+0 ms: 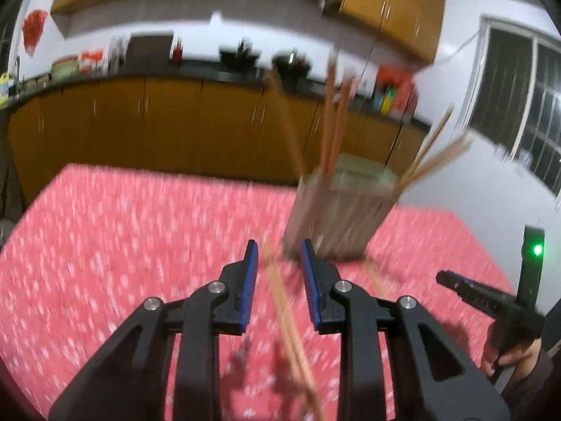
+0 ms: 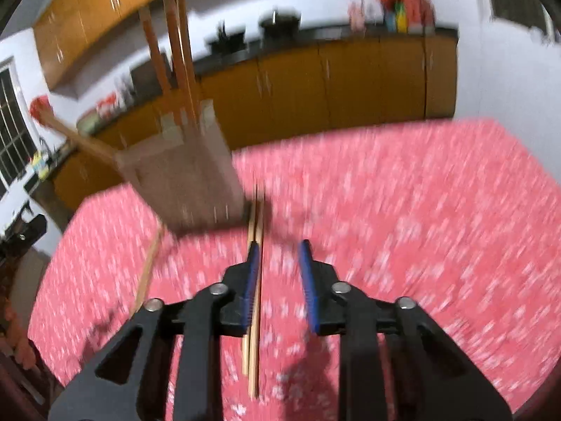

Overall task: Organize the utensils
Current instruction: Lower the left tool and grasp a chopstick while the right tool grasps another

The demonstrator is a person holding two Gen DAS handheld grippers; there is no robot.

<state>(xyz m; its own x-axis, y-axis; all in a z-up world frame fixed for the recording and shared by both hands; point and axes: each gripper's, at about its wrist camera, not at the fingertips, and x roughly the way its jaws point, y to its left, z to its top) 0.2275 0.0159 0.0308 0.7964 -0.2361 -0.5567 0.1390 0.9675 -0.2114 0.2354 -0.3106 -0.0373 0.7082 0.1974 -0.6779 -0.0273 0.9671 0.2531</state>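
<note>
Both frames are blurred. The left gripper (image 1: pixel 278 256) has its fingers apart over chopsticks (image 1: pixel 285 312) lying on the pink bench (image 1: pixel 122 245), before the holder (image 1: pixel 338 214). The right gripper (image 2: pixel 278 256) fingers are also apart, a pair (image 2: pixel 255 280) lying beside the left one.

Counts: 1 utensil holder (image 1: pixel 338 210). Chopsticks in holder (image 1: pixel 333 115): roughly 6, blur makes it uncertain. Loose chopsticks on the tablecloth (image 1: pixel 105 245): 2 pairs, one (image 1: pixel 287 315) left, one (image 2: pixel 254 298) right. 2 grippers: left gripper (image 1: pixel 278 256), right gripper (image 2: pixel 278 256).
</note>
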